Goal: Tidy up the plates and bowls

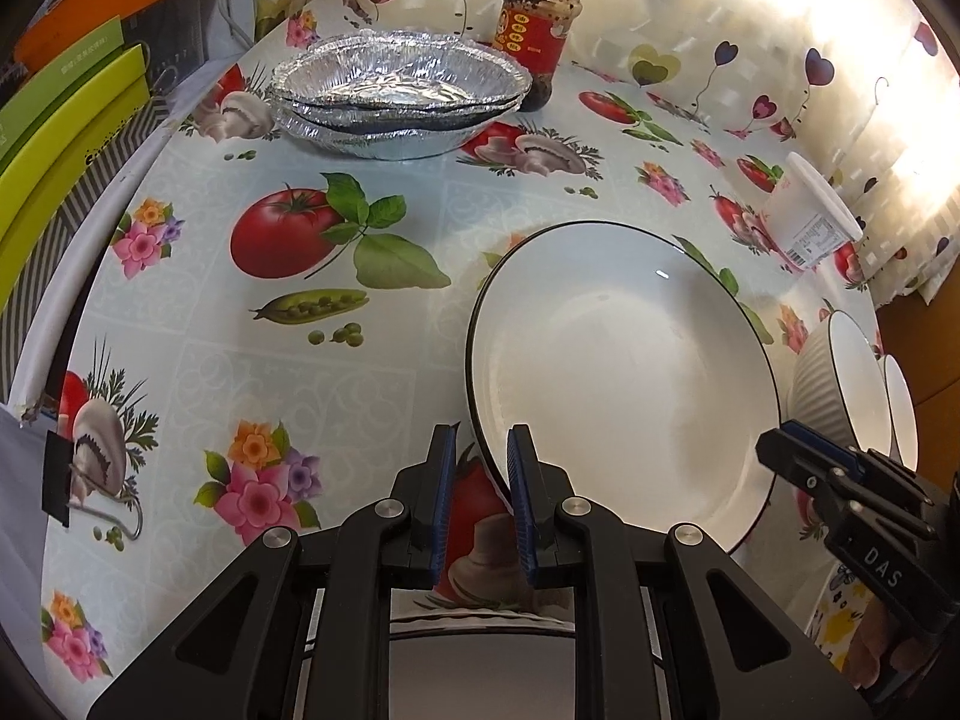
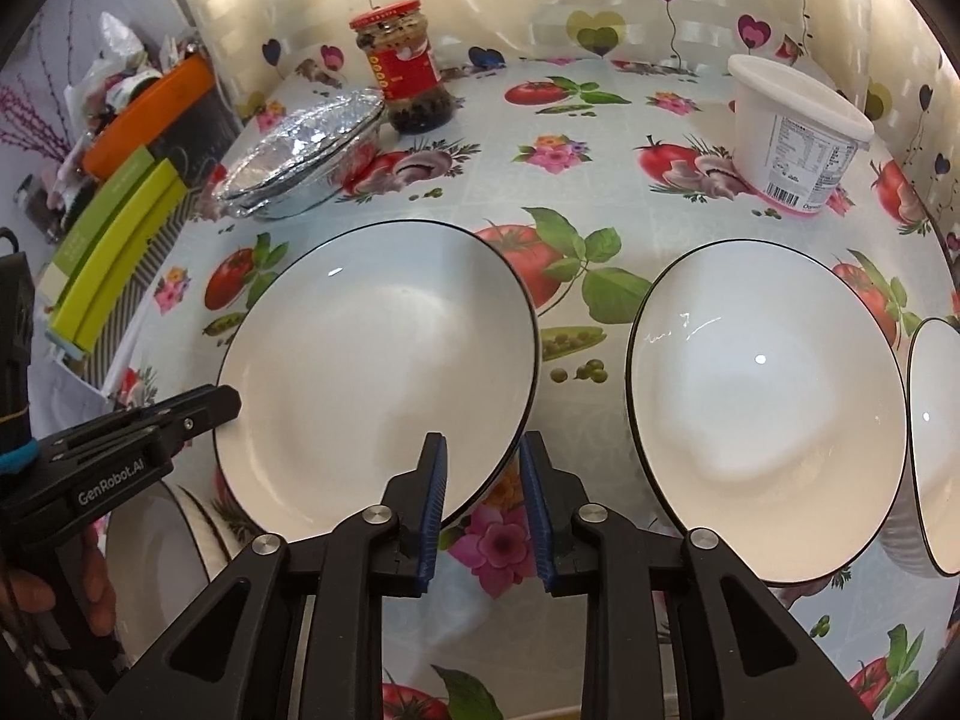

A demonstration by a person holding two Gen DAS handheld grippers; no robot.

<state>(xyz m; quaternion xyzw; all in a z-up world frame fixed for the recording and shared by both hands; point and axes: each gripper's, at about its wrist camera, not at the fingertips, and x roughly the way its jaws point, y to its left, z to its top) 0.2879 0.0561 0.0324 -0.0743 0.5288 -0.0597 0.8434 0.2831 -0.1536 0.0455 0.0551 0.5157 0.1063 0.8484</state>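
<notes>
White glazed plate (image 1: pixel 624 384) with a thin black rim — we log it at the centre of the floral oilcloth table (image 1: pixel 300 396), its surface bare. In the left wrist view its near-left rim runs into the gap between the blue pads of the left gripper (image 1: pixel 480 510); the fingers stand a little apart, and we cannot tell whether the pads actually touch the rim. In the right wrist view the right gripper (image 2: pixel 483 516) is likewise spread, the plate's near-right rim passing just in front of its left pad.

Other items we record:
1. Ribbed white bowl (image 2: pixel 768 414), black-rimmed, at 3 o'clock of the plate and close beside it, not touching.
2. Second bowl (image 2: pixel 939 450), cut off at the right edge of the right wrist view, its rim overlapping the first bowl's.
3. Further white dish (image 2: pixel 156 564) at 8 o'clock of the plate, partly hidden beneath it — we cannot tell which kind.
4. Stack of foil pans (image 1: pixel 396 96) at 11 o'clock, well apart from the plate.
5. Red-lidded sauce jar (image 1: pixel 537 30) just behind the pans, upright.
6. White lidded tub (image 2: pixel 792 138) at 2 o'clock, upright near the back wall.
7. Green and orange boxes (image 1: pixel 72 138) off the table's left edge.
</notes>
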